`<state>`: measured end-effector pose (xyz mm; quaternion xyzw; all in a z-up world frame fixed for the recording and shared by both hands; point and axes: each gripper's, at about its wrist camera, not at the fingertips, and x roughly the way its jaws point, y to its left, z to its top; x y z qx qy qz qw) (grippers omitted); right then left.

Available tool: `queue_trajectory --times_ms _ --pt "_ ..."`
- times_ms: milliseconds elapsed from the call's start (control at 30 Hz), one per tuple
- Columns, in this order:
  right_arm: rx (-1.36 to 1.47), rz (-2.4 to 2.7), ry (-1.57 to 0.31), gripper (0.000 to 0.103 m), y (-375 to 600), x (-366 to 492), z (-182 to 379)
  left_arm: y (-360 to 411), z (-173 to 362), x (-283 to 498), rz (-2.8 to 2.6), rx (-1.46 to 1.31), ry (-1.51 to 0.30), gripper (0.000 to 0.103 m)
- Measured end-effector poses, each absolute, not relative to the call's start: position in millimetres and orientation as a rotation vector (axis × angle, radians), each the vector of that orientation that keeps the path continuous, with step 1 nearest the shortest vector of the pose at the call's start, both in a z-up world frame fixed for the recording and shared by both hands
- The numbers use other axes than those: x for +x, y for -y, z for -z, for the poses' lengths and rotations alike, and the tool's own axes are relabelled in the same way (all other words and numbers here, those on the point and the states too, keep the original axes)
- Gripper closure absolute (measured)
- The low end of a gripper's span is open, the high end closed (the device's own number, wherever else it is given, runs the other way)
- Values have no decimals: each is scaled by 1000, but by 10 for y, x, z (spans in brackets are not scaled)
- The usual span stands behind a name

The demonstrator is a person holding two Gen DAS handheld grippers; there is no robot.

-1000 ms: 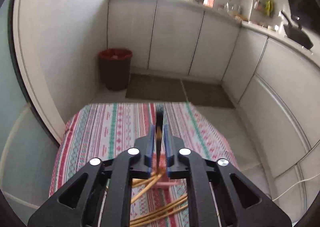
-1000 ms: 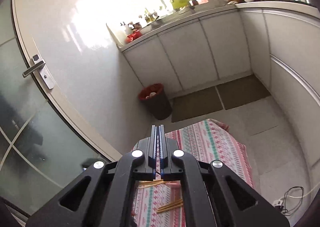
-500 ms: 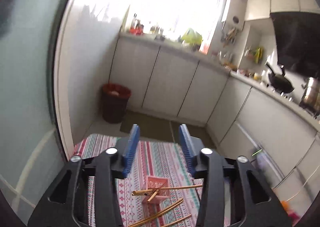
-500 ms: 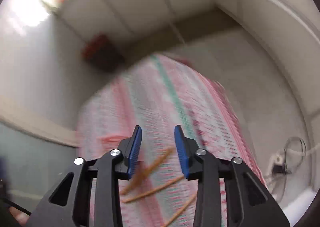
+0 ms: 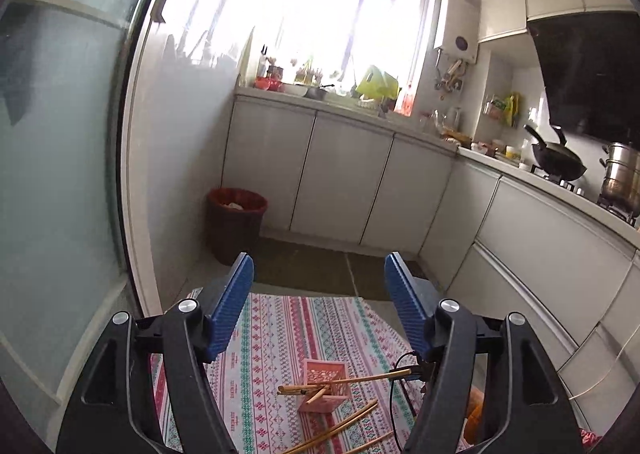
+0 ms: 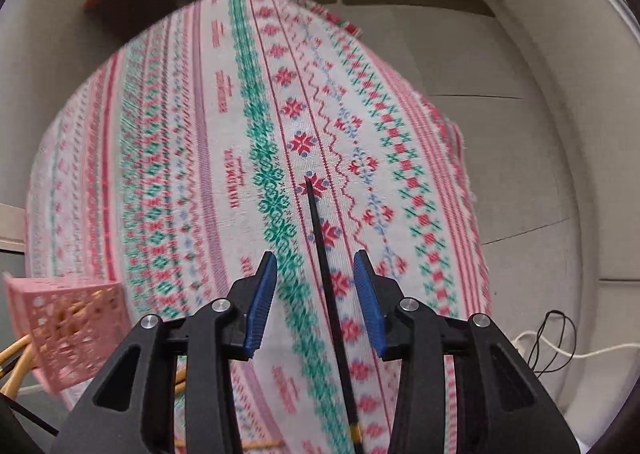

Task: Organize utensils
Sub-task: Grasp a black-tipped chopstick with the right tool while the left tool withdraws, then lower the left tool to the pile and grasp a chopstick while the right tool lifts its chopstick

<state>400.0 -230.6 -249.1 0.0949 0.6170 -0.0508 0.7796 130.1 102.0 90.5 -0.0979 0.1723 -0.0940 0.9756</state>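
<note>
Chopstick (image 6: 329,286), black and slender, lies on the patterned tablecloth (image 6: 224,125) between your right gripper's (image 6: 315,304) closing jaws, untouched. Your left gripper (image 5: 320,304) hangs empty, jaws widening. Beyond it, the pink basket (image 5: 324,384) holds wooden chopsticks (image 5: 304,390); others (image 5: 340,428) lie loose nearby.

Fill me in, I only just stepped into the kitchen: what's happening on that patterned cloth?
A person with two handheld grippers is tidying chopsticks into a pink basket, which already holds a few. The right gripper points down over a black chopstick, jaws closing around it but not touching. The left gripper hovers empty, jaws opening.
</note>
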Motion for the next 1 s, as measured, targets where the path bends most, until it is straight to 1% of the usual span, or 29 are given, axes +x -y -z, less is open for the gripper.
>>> queue_trajectory --times_ms 33,100,200,367,533,733,800,833,867,933,1000 --pt "165 118 -1306 98 2277 3990 2478 -1021 -896 1308 188 -193 -352 38" --pt "204 114 -1286 98 2296 3947 2449 -994 -876 1329 186 -187 -359 38" --pt "259 91 -1196 98 2343 3756 2185 -956 -851 1348 195 -181 -377 38" --pt "266 12 -1038 98 2338 3159 1384 -936 -871 1311 209 -183 -381 37" --pt "278 -29 -919 98 2352 2615 654 -883 -863 1286 225 -181 -436 37" --pt "279 -58 -808 98 2283 2129 -23 -858 -845 1143 224 -187 -474 36" --pt "286 -65 -769 98 2284 2009 -261 -842 -804 1090 235 -182 -497 34" --pt "291 -69 -756 98 2288 1988 -302 -806 -735 1063 247 -166 -527 29" --pt "305 -75 -743 98 2298 1921 -375 -764 -656 1039 256 -156 -552 27" --pt "327 -94 -732 98 2306 1779 -448 -660 -302 1036 289 -151 -657 26" --pt "345 -102 -725 98 2307 1644 -447 -423 259 1171 346 -104 -865 26"
